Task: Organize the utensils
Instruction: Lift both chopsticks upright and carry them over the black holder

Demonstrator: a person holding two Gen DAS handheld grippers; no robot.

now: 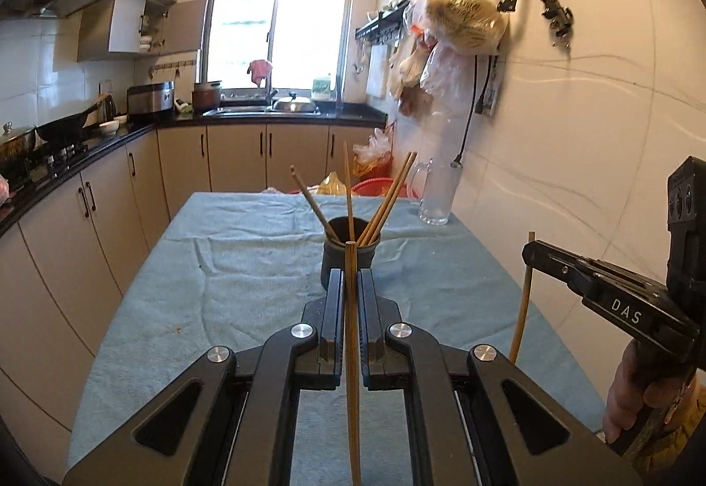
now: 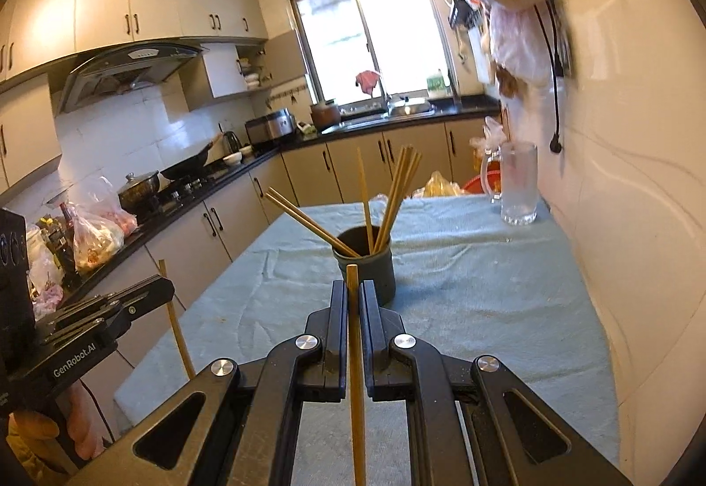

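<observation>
Both claws are loaded here: the left claw (image 1: 350, 287) is clamped on a single chopstick (image 1: 351, 353), and the right claw (image 2: 351, 296) is pinched tight on a second chopstick (image 2: 354, 375). Each stick runs between the fingers, roughly upright, with only a short stub poking out above the grip and the long tail hanging down below. Now the key relation: the dark holder cup (image 1: 348, 254) sits dead ahead of the left claw on the blue-covered table (image 1: 247, 265), and from the right wrist view the same cup (image 2: 366, 265) is also just ahead, barely right of centre. Both look about equally near, with the left one perhaps more squarely lined up. The cup already carries a fan of chopsticks (image 2: 397, 195), leaning out left and right, so the open mouth is partly crowded. My read: each stick's long axis is close to vertical, which suits a straight drop, but the claw must first rise so the low end clears the rim. A glass mug (image 1: 434, 190) stands well apart by the wall.
</observation>
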